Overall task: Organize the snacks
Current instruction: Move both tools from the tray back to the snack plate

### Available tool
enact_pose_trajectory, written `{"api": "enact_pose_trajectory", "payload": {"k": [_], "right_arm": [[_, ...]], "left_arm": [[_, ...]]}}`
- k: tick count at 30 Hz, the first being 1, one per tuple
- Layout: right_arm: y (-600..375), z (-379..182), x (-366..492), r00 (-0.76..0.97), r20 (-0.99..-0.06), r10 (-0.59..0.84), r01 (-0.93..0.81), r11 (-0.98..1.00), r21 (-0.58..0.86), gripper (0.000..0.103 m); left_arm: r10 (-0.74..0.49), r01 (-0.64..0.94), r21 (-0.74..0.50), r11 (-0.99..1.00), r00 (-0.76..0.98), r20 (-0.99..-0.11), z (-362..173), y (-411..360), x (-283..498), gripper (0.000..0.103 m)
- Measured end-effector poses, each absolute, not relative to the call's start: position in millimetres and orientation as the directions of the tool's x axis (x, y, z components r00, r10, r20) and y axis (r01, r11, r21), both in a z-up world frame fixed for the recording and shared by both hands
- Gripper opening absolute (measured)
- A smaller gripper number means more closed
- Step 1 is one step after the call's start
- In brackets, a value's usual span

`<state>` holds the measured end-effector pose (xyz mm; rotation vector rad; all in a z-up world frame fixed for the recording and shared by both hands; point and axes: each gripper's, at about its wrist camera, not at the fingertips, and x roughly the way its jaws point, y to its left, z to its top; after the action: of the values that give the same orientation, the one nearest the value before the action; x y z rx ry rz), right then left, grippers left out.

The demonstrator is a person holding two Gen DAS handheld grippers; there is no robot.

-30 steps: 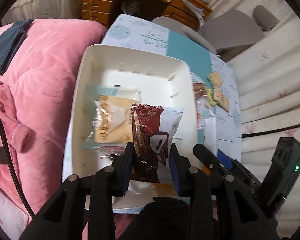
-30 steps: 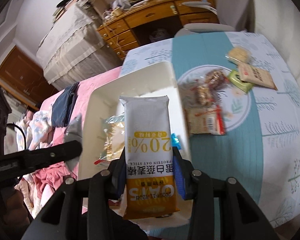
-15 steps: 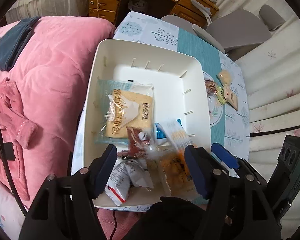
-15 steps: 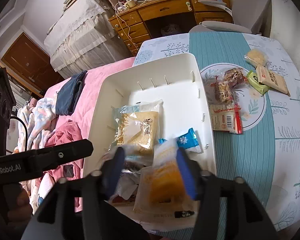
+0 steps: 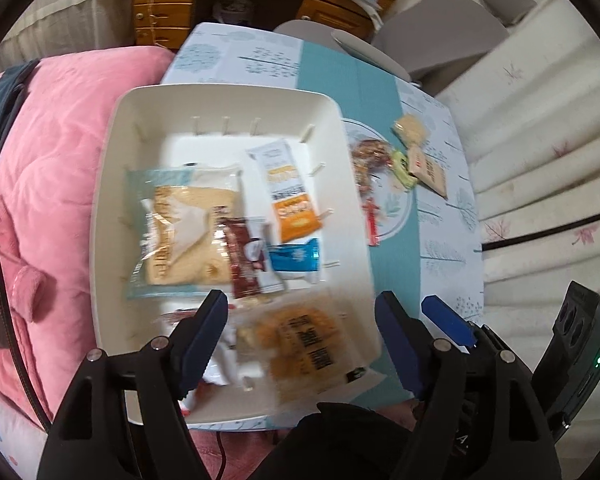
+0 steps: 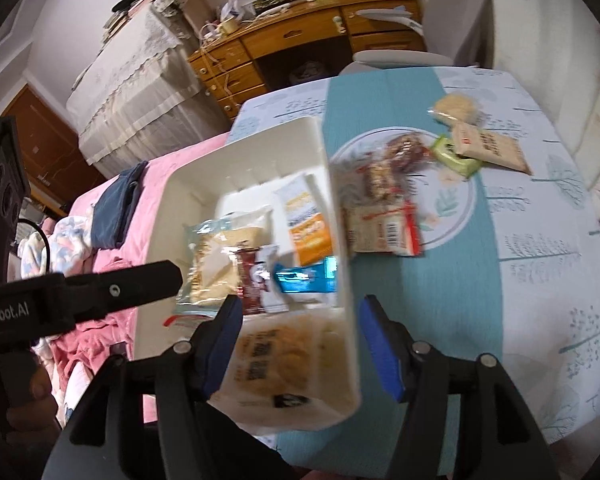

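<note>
A white bin (image 5: 112, 184) (image 6: 168, 216) on the table holds several snack packets: a white-and-orange oat bar (image 5: 288, 192) (image 6: 306, 220), a dark red packet (image 5: 244, 260) (image 6: 254, 280), a blue packet (image 5: 294, 258) (image 6: 304, 278), a large cracker pack (image 5: 184, 232) and a yellow pack (image 5: 300, 344) (image 6: 276, 356). My left gripper (image 5: 300, 340) is open and empty above the bin's near end. My right gripper (image 6: 298, 340) is open and empty above the bin's near right corner. More snacks (image 6: 384, 216) lie loose on the table to the right of the bin.
A pink quilt (image 5: 48, 152) lies left of the bin. The table has a teal and white cloth (image 6: 452, 280). A tan packet (image 6: 488, 146) and a green one (image 6: 456, 156) lie far right. A wooden desk (image 6: 300, 44) and a grey chair (image 5: 432, 28) stand beyond.
Both grippers opened and let go: the dark red packet and the oat bar now lie in the bin. Both grippers have pulled back a little.
</note>
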<state>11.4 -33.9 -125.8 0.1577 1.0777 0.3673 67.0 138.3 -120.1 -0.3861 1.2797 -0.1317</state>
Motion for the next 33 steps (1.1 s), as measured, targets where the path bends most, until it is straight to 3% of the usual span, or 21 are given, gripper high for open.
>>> {"api": "enact_pose_trajectory", "payload": {"k": [11, 15, 19, 33], "right_arm": [[-95, -118, 32, 0.474, -0.853, 0.221, -0.204, 0.969, 0.138, 0.061], [-115, -115, 46, 0.485, -0.857, 0.175, -0.246, 0.968, 0.059, 0.075], [-135, -113, 64, 0.496, -0.857, 0.14, -0.312, 0.95, -0.026, 0.077], [-178, -132, 143, 0.478, -0.868, 0.132, -0.495, 0.857, -0.142, 0.079]], "left_arm": [[-0.264, -0.032, -0.282, 0.959, 0.263, -0.928, -110, 79, 111, 0.078], [-0.25, -0.009, -0.26, 0.966, 0.247, -0.936, -108, 59, 135, 0.078], [-0.249, 0.019, -0.251, 0.968, 0.234, -0.94, -108, 42, 158, 0.078], [-0.12, 0.066, -0.11, 0.992, 0.16, -0.98, -133, -11, 235, 0.078]]}}
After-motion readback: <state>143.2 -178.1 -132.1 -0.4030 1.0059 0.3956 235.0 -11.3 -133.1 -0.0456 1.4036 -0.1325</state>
